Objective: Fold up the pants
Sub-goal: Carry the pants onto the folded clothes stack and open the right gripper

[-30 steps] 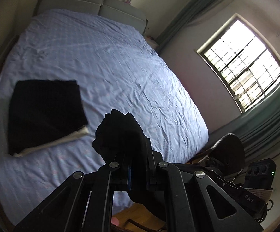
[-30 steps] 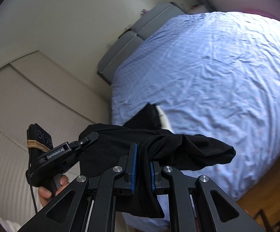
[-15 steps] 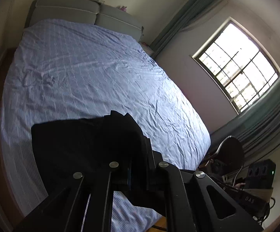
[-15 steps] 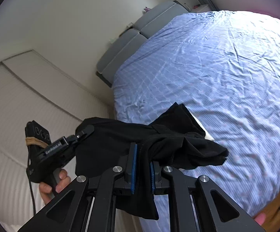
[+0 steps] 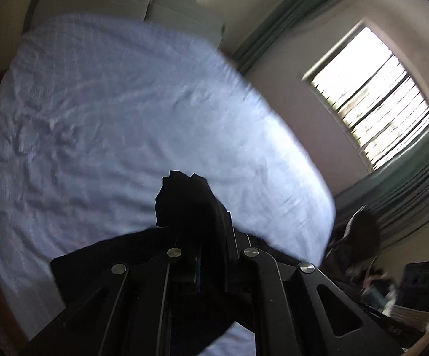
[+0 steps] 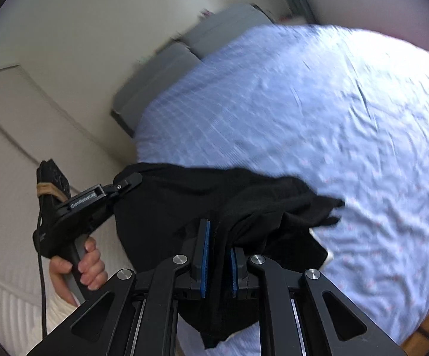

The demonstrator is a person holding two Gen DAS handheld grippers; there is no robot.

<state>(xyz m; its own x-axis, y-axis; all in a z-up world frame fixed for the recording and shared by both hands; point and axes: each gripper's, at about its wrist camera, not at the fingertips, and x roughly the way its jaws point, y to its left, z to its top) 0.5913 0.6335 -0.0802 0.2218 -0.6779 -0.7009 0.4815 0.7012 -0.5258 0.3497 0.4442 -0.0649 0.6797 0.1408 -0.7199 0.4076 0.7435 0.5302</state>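
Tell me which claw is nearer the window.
Right. The window is on the right side; the right claw grips the black pants there, the left claw at their far left end.

Bed (image 5: 125, 124): fills the middle of both views, sheet (image 6: 318, 118) spread over it. Headboard cushions (image 5: 95, 3): at the bed's far end, side by side against the wall. Window (image 5: 371, 98): in the wall right of the bed in the left wrist view, curtains (image 5: 416, 184) beside it. Pants (image 6: 229, 201): above the bed's near edge, stretched between the two grippers. Left gripper (image 6: 125, 182): left of the pants in the right wrist view, clamped on one end, a hand (image 6: 87, 264) on its handle below. Right gripper (image 6: 218, 252): at the near end, fabric pinched between its jaws and hanging below them.
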